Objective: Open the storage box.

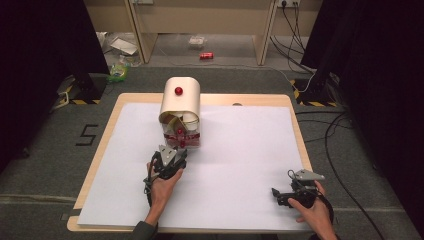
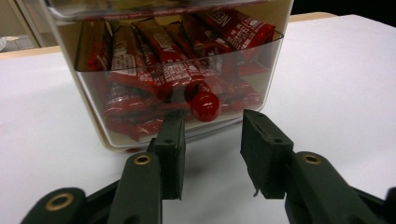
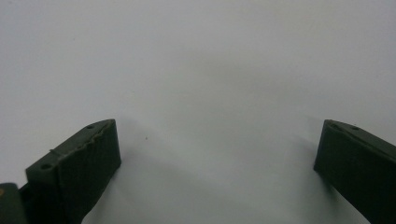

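White sheeting covers the tabletop [image 1: 240, 150], where a cream box [image 1: 180, 100] with a clear drawer of red packets [image 2: 177, 74] stands. Left claw [image 2: 210, 140] gapes narrowly just before the drawer's red knob [image 2: 203, 103]; right claw [image 3: 215, 154] rests wide apart near the front edge.

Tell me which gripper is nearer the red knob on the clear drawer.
Left. The left gripper sits just before the red knob, jaws open. The right gripper rests far off at the table's near right corner.

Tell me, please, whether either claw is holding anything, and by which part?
Nothing is held: the left claw gapes before the red knob; the right claw is open.
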A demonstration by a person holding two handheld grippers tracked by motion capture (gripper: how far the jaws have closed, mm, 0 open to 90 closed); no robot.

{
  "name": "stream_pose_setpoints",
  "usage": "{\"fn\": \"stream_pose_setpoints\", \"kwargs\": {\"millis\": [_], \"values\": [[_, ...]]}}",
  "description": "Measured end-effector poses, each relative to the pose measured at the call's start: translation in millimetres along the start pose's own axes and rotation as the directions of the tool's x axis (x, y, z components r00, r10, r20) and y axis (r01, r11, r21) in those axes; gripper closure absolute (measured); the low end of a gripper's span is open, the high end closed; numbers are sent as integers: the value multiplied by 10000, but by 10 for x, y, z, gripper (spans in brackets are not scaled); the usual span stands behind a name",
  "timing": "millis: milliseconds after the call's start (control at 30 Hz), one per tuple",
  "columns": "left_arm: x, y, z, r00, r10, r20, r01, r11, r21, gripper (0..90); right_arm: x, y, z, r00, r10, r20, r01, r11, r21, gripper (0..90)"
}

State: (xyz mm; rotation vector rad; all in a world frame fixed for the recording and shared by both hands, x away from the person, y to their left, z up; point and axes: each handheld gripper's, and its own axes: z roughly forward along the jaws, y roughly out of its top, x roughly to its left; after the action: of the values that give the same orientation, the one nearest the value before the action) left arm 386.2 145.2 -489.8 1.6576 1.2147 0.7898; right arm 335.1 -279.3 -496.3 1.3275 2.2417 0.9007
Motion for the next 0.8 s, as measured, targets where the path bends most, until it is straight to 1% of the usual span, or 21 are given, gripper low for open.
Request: {"fn": "stream_pose_setpoints", "kwargs": {"millis": [167, 400, 467, 633, 733, 767, 800], "values": [[-20, 20, 40, 9999, -72, -158, 71, 9999, -76, 625, 0, 0, 0, 10000, -5, -1, 5, 10000, 2, 6], [-72, 42, 93, 9981, -17, -608, 6, 9998, -183, 657, 0, 0, 0, 10000, -16, 4, 16, 10000, -2, 7], [-79, 45, 102, 9976, -64, -687, 53, 9998, -170, 659, 0, 0, 0, 10000, -15, 4, 15, 10000, -2, 7], [-105, 45, 116, 9957, -21, -922, 10, 9999, -127, 673, 0, 0, 0, 10000, -15, 5, 15, 10000, -3, 7], [-125, 35, 124, 9937, -161, -1110, 141, 9997, -189, 682, 0, 0, 0, 10000, -15, 5, 15, 10000, -2, 7], [-125, 35, 124, 9937, -161, -1110, 141, 9997, -189, 682, 0, 0, 1, 10000, -16, 7, 16, 10000, -1, 6], [-143, 30, 129, 9921, -222, -1233, 197, 9996, -218, 682, 0, 0, 0, 10000, -16, 5, 16, 10000, -1, 7]]}}
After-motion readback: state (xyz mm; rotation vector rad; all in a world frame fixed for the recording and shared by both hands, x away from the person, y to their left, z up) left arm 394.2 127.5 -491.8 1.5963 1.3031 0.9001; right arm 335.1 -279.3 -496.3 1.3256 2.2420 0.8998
